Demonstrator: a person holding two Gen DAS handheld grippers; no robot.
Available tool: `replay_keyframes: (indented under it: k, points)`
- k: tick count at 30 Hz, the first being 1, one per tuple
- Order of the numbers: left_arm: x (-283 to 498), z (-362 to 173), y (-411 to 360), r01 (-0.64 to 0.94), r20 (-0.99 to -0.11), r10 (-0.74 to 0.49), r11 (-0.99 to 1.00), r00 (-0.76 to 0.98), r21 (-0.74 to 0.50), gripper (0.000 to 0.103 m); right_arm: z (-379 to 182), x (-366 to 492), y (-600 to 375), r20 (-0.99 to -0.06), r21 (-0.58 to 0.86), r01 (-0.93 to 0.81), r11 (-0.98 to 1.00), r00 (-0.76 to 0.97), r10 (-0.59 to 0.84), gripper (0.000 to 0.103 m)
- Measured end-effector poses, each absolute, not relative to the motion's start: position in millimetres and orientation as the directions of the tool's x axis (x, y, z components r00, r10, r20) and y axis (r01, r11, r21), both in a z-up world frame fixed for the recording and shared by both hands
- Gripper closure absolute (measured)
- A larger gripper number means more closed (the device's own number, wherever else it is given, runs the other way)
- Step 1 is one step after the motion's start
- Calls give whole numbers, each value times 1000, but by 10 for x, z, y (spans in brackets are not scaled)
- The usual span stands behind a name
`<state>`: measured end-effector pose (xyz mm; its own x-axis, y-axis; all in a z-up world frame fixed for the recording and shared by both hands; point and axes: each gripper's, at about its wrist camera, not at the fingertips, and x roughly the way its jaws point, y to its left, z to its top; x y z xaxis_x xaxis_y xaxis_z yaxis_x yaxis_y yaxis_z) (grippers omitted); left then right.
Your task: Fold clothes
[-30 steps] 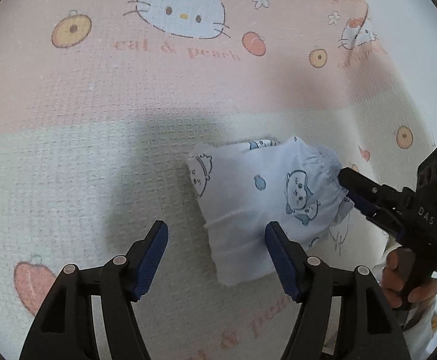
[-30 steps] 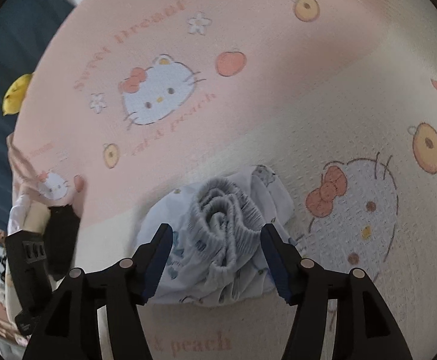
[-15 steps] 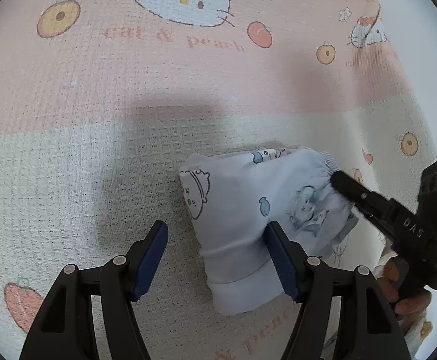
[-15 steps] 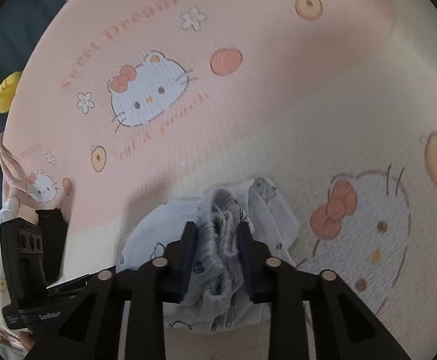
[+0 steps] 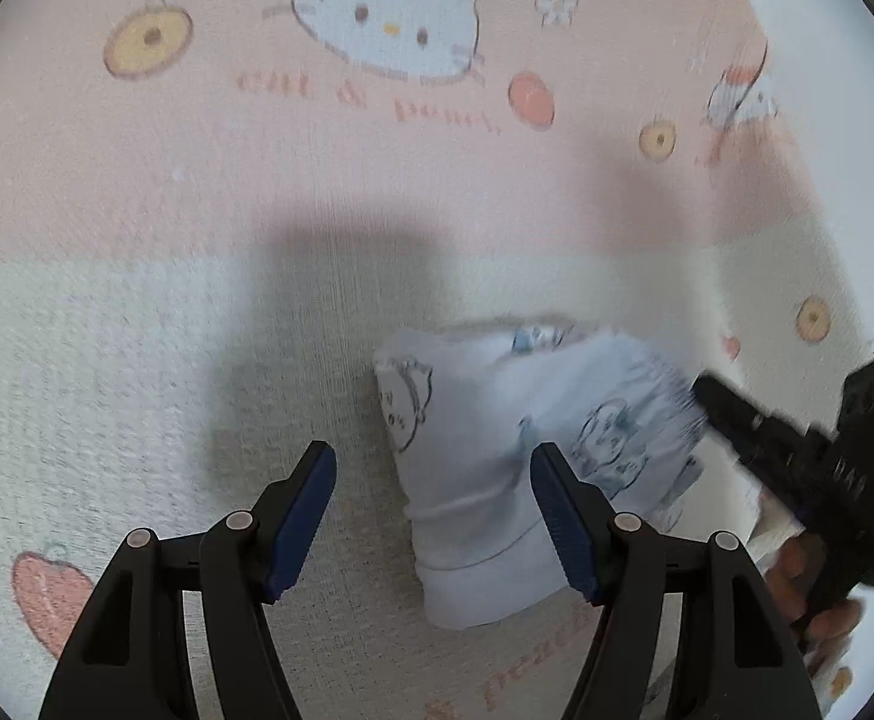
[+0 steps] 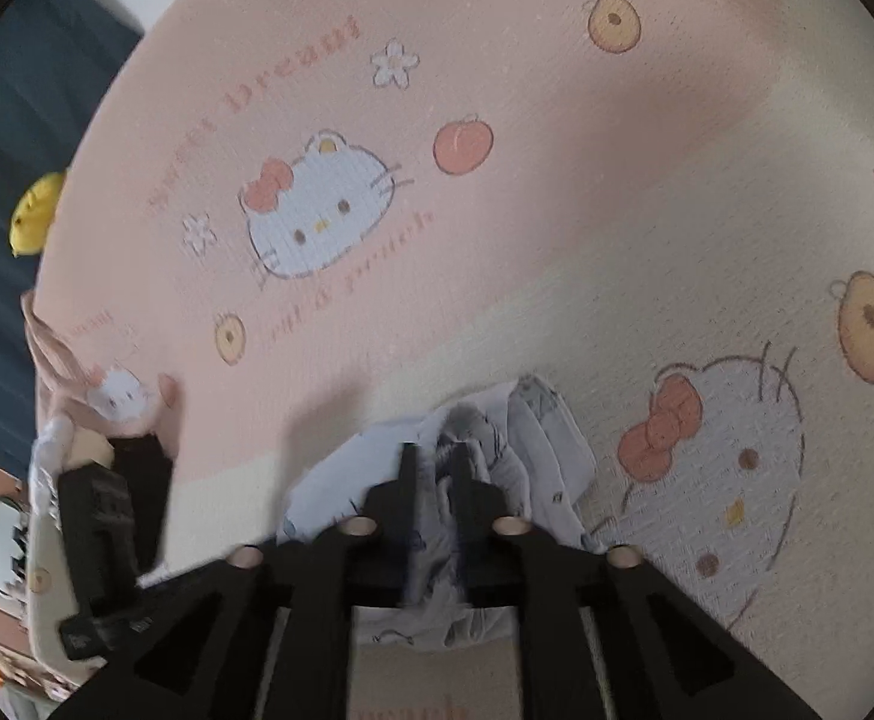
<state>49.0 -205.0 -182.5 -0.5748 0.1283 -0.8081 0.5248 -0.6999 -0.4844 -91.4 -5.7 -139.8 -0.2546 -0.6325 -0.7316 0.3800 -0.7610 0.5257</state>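
1. My right gripper [image 6: 434, 471] has the gathered waistband end of the garment [image 5: 496, 480] between its jaws. The jaws stand narrow and are opening at this moment; cloth is bunched in the gap and looks pinched, though blur makes the contact hard to confirm.
2. My left gripper [image 5: 431, 522] is wide open and holds nothing. One pad [image 5: 556, 516] overlaps the garment's near edge in the view; I cannot tell whether it touches.
3. The garment is a small folded bundle, pale blue with cartoon prints, lying on the blanket [image 5: 137, 330] where its pink band meets the cream one.
4. Key relation: from the left gripper the bundle lies ahead and to the right. Its long axis runs from the hem end beside my left pad up and away to the waistband at my right gripper. The right hand is nearer that end, the left nearer the hem.
5. Judgement: folding looks nearly done; the next move is probably a release or final tuck.
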Motion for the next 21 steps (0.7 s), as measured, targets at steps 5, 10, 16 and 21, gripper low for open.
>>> replay_keyframes:
  k: [5, 10, 16, 21]
  points:
    - [552, -1844, -2204, 541, -778, 146, -641, -611, -545, 38, -1459, -875, -64, -707, 569, 382, -728, -225, -670, 57]
    - [517, -1986, -2297, 534, -754, 196, -597, -626, -599, 44, -1547, -880, -123, -746, 509, 388, -768, -247, -619, 57]
    - [220, -2097, -2248, 520, -797, 229, -651, -559, -553, 69, -1577, -847, -234, -785, 421, 442, -792, -260, -562, 78]
    - [206, -2152, -2333, 549, -787, 202, -616, -583, -565, 69, -1520, -762, -182, -794, 332, 473, -816, -327, -513, 81]
